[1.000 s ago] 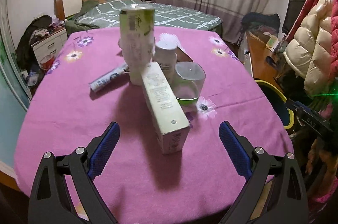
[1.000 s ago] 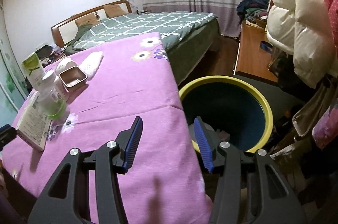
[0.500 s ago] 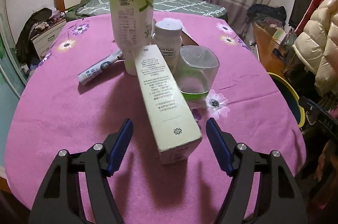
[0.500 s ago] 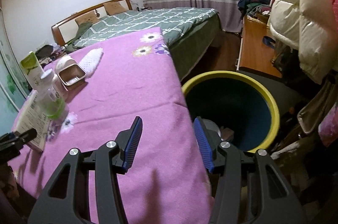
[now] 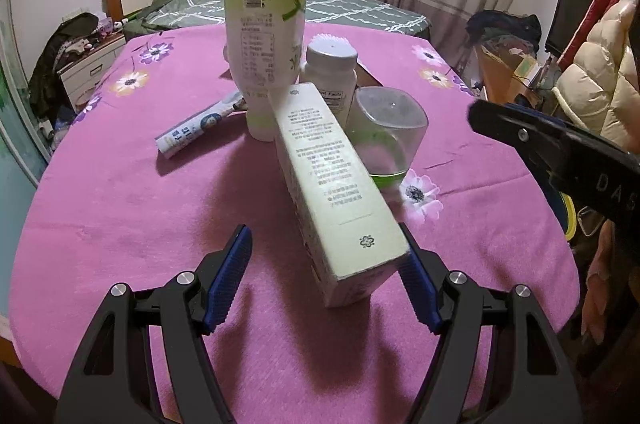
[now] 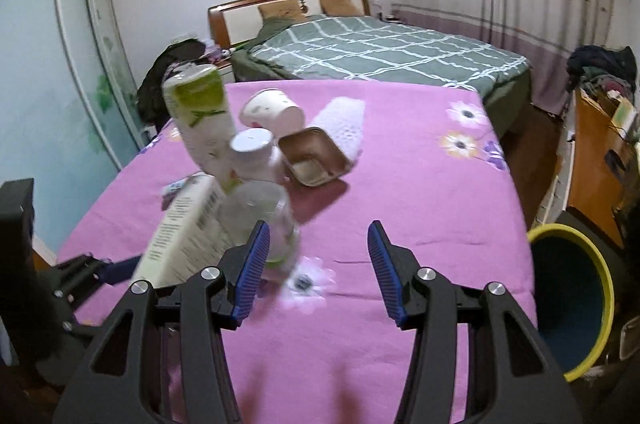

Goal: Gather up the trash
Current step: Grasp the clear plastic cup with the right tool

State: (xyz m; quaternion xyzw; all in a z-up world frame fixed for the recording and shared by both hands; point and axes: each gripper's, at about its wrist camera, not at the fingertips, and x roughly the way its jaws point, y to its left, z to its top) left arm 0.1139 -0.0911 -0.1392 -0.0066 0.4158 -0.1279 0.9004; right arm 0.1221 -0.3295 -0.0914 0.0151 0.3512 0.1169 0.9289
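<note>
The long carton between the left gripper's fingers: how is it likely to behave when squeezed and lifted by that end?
The carton looks like thin printed cardboard, so it is probably light and may dent under the left gripper. Held by one end, its length would likely make it droop or swing. Its far end lies close to the bottle and cup, so lifting might nudge or tip them.

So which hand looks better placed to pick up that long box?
Left. The left gripper already straddles the near end of the box, though its left pad shows a gap. The right gripper is empty, over bare cloth beside the cup.
</note>
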